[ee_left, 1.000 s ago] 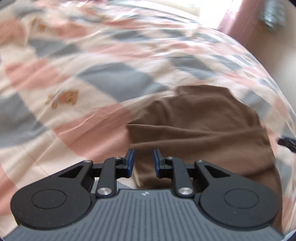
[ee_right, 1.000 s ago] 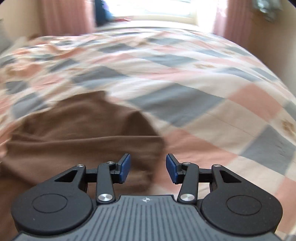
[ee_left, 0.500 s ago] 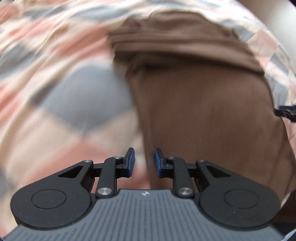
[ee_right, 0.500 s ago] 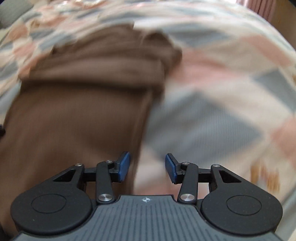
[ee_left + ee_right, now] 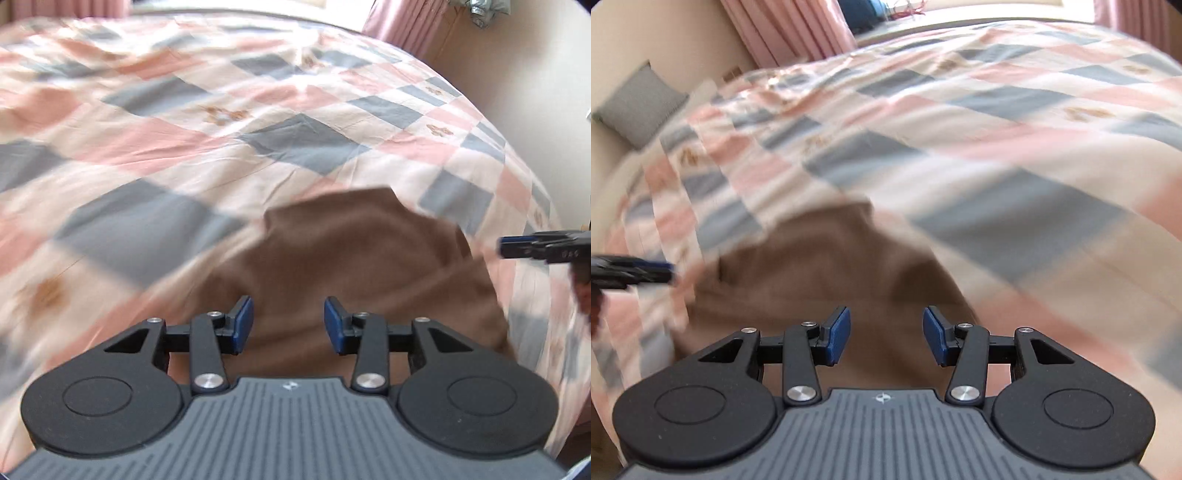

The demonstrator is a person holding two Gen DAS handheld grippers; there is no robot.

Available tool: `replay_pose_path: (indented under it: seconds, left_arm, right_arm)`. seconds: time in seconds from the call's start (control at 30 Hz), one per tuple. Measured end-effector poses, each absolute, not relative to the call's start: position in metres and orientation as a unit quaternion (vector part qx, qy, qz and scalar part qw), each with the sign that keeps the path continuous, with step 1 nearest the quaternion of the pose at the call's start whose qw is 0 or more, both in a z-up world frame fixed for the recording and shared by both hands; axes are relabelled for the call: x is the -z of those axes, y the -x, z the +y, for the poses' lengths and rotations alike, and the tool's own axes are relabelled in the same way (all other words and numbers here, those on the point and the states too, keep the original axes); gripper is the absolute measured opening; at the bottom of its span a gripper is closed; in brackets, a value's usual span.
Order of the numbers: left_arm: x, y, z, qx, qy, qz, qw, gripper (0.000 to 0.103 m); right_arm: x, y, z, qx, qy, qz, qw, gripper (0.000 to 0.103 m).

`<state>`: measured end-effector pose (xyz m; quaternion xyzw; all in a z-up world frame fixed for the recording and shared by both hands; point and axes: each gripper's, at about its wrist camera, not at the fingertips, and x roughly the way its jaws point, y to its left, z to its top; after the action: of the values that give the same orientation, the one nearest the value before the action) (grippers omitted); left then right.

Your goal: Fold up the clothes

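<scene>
- Now the brown garment (image 5: 354, 273) lies bunched on the checked bedspread (image 5: 184, 110), near both cameras.
- Left claw (image 5: 289, 325): jaws have just been opening, nothing gripped, above the cloth.
- Right claw (image 5: 886, 334): jaws apart, holding nothing, over the same garment.

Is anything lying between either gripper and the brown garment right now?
Nothing visible. The brown garment lies bare on the checked bedspread, directly ahead of the open left gripper and right gripper.
</scene>
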<state>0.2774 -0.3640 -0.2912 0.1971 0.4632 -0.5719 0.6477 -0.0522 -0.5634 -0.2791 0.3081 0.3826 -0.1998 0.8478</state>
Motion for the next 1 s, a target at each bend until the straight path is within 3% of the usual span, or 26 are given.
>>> replay_pose_path:
  seconds: [0.33,0.4,0.43,0.47,0.5,0.53,0.77,0.9,1.0]
  left_arm:
    - [0.387,-0.345,-0.483,0.547,-0.124,0.602,0.568,0.042]
    - [0.393,-0.349,-0.488,0.555,-0.103,0.610,0.556,0.037]
    - [0.393,-0.350,-0.489,0.563,-0.093,0.610,0.550,0.028]
    - [0.393,-0.350,-0.489,0.572,-0.086,0.608,0.544,0.022]
    - [0.389,-0.347,-0.487,0.587,-0.093,0.596,0.540,0.007]
    - [0.382,-0.341,-0.482,0.605,-0.103,0.578,0.538,0.006]
    - [0.310,-0.277,-0.407,0.713,-0.178,0.365,0.571,0.006]
    - [0.306,-0.234,-0.357,0.729,-0.209,0.320,0.568,0.008]
    - [0.333,-0.208,-0.334,0.706,-0.254,0.332,0.572,0.014]
  right_arm:
    - [0.349,-0.078,-0.649,0.154,-0.414,0.381,0.812,0.047]
    - [0.362,-0.084,-0.654,0.144,-0.427,0.385,0.805,0.040]
    - [0.363,-0.086,-0.654,0.133,-0.425,0.386,0.808,0.022]
    - [0.364,-0.087,-0.654,0.122,-0.423,0.386,0.811,0.015]
    - [0.358,-0.084,-0.650,0.121,-0.407,0.382,0.821,0.013]
    - [0.352,-0.080,-0.646,0.120,-0.390,0.379,0.831,0.011]
    - [0.284,-0.031,-0.564,0.093,-0.195,0.313,0.925,0.009]
    - [0.281,0.002,-0.508,0.091,-0.122,0.327,0.933,0.010]
    - [0.302,0.016,-0.472,0.087,-0.088,0.387,0.914,0.011]
